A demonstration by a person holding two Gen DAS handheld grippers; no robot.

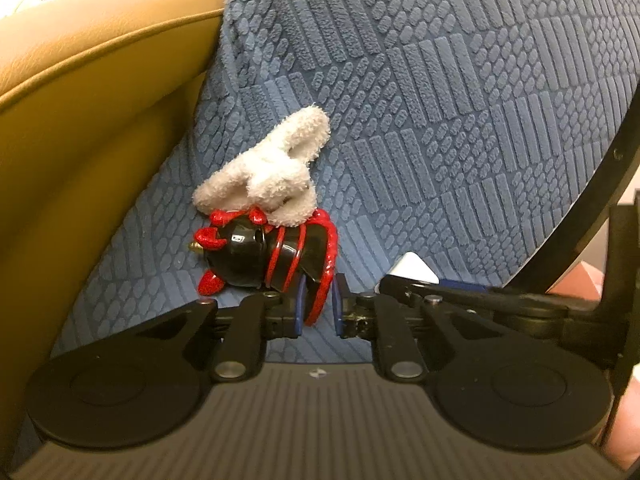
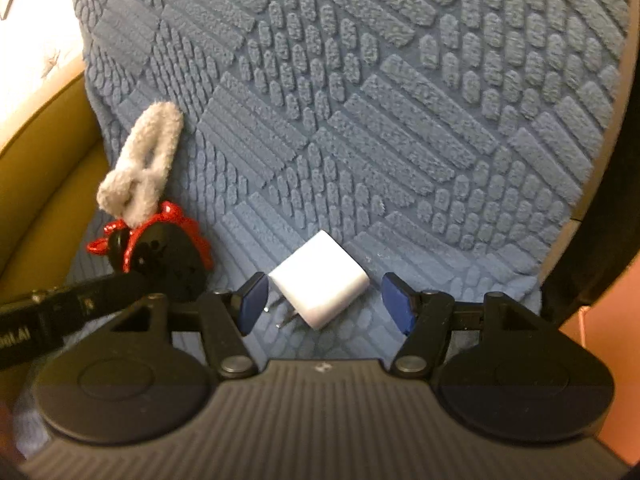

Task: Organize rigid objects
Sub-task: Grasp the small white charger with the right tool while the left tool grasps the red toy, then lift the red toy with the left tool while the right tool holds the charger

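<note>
A black and red toy figure (image 1: pixel 276 256) with a white fuzzy loop (image 1: pixel 276 168) tied to it lies on the blue textured cushion (image 1: pixel 440 100). My left gripper (image 1: pixel 318 308) is shut on the toy's red rear edge. In the right wrist view the toy (image 2: pixel 168 260) lies at the left with its fuzzy loop (image 2: pixel 144 164). A white plug adapter (image 2: pixel 320 284) lies on the cushion (image 2: pixel 360 100), prongs towards me. My right gripper (image 2: pixel 326 304) is open, with its jaws on either side of the adapter, not touching it. The adapter's corner (image 1: pixel 414 266) shows in the left wrist view.
A tan leather sofa arm (image 1: pixel 100 100) rises to the left of the cushion, also seen in the right wrist view (image 2: pixel 44 168). The left gripper's body (image 2: pixel 60 312) reaches in from the left. A dark curved band (image 1: pixel 592 152) crosses the right side.
</note>
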